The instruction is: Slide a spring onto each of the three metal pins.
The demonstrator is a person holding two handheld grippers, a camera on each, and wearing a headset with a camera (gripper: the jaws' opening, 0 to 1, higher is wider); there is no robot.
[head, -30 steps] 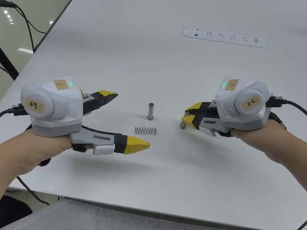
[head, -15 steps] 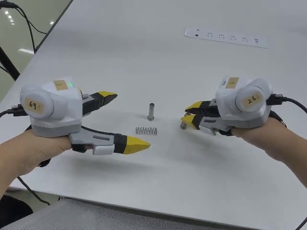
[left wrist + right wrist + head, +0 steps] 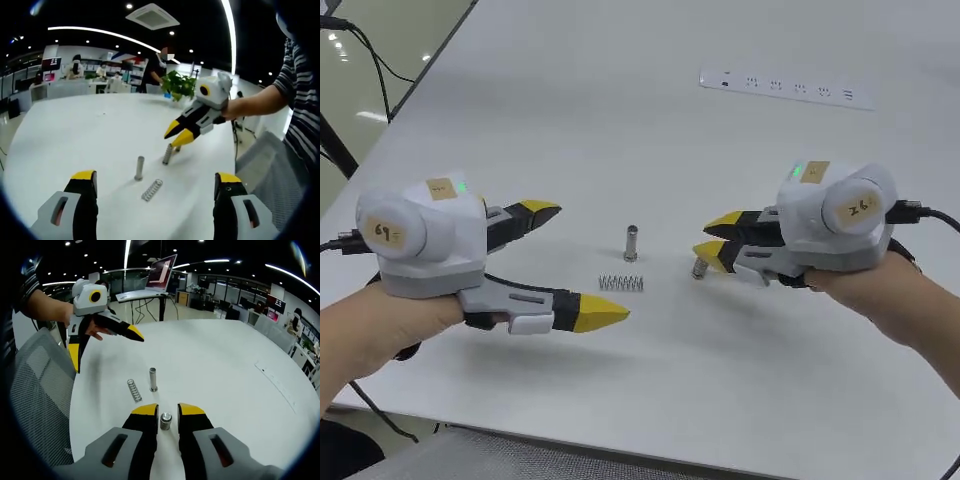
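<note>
Spring (image 3: 621, 284) is lying flat at seven o'clock of the bare pin (image 3: 631, 243). Left gripper (image 3: 575, 262) is hovering level, gaping wide; right gripper (image 3: 713, 237) is hanging narrowly parted over a spring-capped pin (image 3: 700, 267).

The right gripper (image 3: 702, 238) partly hides a pin (image 3: 700, 268).

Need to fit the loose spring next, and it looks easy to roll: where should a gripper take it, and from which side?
Probably pinch the loose spring across its middle coils, coming straight down from above: it lies flat on the table, clear of the upright pin, so both flanks are free.
</note>
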